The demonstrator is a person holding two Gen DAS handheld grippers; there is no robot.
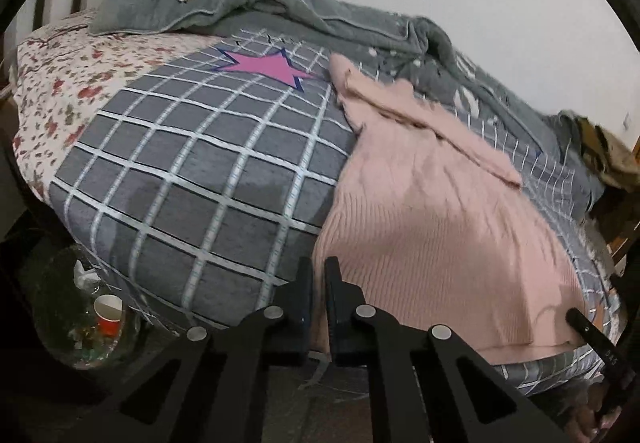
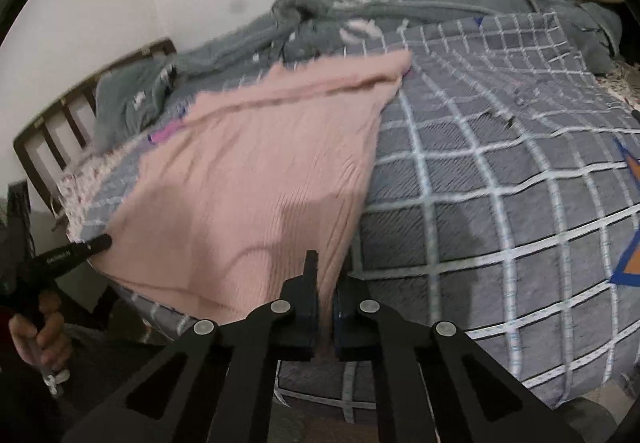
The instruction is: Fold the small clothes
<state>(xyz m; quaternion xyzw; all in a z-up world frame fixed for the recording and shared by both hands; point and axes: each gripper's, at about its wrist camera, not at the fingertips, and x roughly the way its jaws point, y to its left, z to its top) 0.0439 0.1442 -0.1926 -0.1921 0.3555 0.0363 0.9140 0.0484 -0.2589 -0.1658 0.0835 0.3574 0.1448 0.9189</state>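
Left wrist view: pink ribbed knit sweater [image 1: 432, 227] lies flat on grey checked bed cover [image 1: 192, 163], hem at the near bed edge. Our left gripper [image 1: 318, 275] is pinching the hem corner, jaws pressed nearly together.

Right wrist view: right gripper [image 2: 326, 275] pinches the other hem corner of the sweater [image 2: 248, 195], fabric between the jaws. We judge it soft, light, stretchy, droops when lifted; hem corners suit gripping.
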